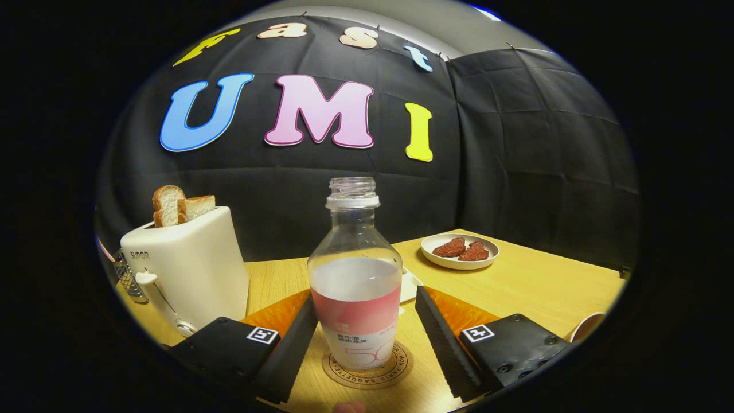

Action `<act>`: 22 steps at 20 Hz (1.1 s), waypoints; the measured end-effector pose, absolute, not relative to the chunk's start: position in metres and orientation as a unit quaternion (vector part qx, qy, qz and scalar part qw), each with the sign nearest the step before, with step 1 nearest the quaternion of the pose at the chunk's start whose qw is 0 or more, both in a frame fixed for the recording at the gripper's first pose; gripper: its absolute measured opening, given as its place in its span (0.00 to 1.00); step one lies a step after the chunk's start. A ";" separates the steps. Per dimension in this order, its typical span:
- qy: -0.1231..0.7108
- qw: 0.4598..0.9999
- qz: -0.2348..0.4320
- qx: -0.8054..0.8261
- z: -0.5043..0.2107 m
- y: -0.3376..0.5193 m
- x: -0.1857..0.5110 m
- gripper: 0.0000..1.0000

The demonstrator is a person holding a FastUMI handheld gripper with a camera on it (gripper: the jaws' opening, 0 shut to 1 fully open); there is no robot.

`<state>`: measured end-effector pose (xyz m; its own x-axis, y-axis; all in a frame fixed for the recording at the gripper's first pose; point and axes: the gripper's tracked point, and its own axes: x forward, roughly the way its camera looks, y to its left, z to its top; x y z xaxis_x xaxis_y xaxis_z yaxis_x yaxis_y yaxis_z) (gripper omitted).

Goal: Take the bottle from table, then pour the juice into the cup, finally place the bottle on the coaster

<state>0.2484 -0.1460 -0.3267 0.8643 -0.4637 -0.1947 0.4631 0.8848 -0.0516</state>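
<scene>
A clear uncapped bottle (355,287) with a pink label and pale juice stands upright on a round brown coaster (367,367) on the wooden table (533,287). My gripper (367,344) is open, its two black ribbed fingers (441,344) standing on either side of the bottle. There is a gap between each finger and the bottle. The rim of a pinkish cup (586,327) shows just past the right finger.
A white toaster (186,269) holding two bread slices (179,205) stands to the left of the bottle. Beyond the right finger sits a white plate (460,251) with red-brown pieces. A white flat object (410,285) lies behind the bottle, and an orange mat (275,315) under the fingers.
</scene>
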 end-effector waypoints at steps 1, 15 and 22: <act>0.100 0.966 -0.239 0.001 -0.325 -0.145 0.248 1.00; 0.086 0.981 -0.173 -0.004 -0.268 -0.096 0.183 1.00; 0.047 0.992 -0.115 0.008 -0.186 -0.051 0.118 0.99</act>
